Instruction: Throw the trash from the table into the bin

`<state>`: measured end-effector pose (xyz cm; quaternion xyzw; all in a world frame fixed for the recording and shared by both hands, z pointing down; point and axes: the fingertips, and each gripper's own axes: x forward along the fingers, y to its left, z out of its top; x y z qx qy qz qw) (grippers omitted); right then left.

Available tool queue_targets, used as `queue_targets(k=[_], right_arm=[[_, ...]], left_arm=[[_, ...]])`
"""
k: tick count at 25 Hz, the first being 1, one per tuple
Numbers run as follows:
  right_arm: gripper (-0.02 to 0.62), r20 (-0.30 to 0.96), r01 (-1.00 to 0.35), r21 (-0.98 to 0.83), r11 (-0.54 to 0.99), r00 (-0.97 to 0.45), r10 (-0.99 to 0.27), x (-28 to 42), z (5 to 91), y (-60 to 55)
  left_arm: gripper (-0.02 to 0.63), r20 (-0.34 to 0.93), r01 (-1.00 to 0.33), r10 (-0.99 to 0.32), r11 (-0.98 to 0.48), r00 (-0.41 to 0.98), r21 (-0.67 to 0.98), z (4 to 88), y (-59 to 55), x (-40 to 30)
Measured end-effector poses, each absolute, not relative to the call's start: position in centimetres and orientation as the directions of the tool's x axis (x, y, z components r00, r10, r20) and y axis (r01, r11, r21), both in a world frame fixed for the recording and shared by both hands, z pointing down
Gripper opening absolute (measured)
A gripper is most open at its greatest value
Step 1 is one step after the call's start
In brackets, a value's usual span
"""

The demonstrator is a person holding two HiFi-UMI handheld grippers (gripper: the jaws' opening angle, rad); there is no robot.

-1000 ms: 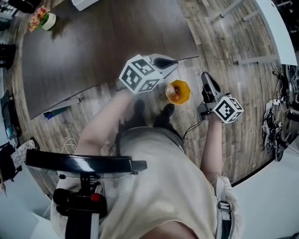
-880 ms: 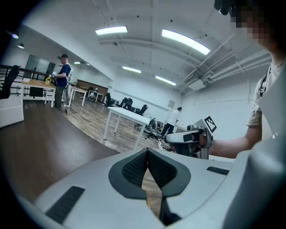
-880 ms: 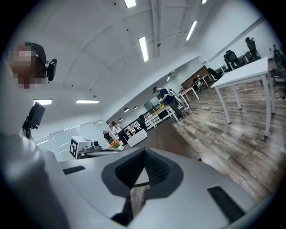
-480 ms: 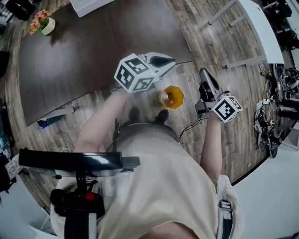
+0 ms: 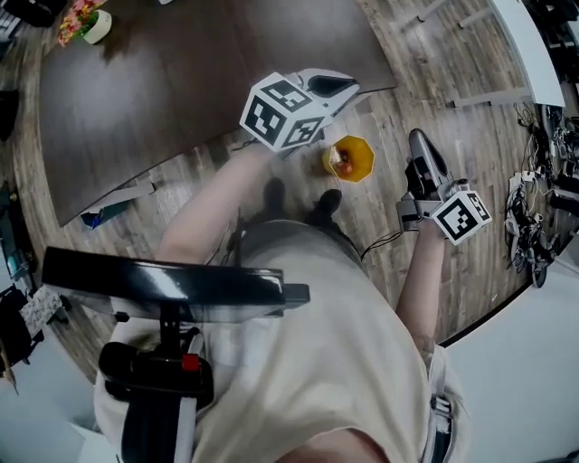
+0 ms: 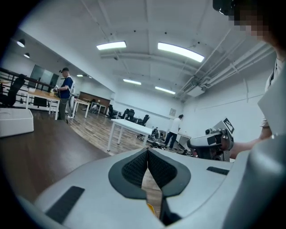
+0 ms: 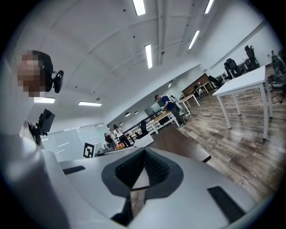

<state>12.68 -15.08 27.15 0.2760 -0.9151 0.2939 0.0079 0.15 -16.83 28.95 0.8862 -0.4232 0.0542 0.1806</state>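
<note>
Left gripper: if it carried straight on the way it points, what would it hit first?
Nothing close. The left gripper points almost level past the dark table, over the floor. The white table far ahead looks first in line, though depth is hard to judge.

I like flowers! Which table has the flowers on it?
The big dark brown table, with the flowers at its far left corner. The white table at the right edge shows none.

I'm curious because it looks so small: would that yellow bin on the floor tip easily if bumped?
Probably light: the yellow bin looks small beside the shoes and holds only a few scraps. Its faceted rim suggests it would tip or slide, not roll. On the smooth wooden floor, a nudge may just push it along.
</note>
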Motion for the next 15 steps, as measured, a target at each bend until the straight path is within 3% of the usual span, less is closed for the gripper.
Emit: queue_targets(k=[5, 11, 15], right_arm=[[0.015, 0.125, -0.477, -0.507, 0.718, -0.865, -0.486, 15.0, 26.0, -13.0], [0.015, -0.086, -0.316, -0.653, 0.689, -0.872, -0.482, 19.5, 22.2, -11.8], [0.015, -0.135, -0.281, -0.639, 0.716, -0.876, -0.464, 24.4, 20.3, -9.9]], left_arm=[[0.012, 0.199, -0.793, -0.768, -0.579, 0.609, 0.191, 25.8, -16.3, 2.4], [0.012, 0.202, -0.835, -0.810, -0.541, 0.550, 0.101, 23.2, -14.5, 5.4], [0.012, 0.214, -0.842, -0.816, -0.531, 0.537, 0.090, 22.6, -12.7, 9.9]])
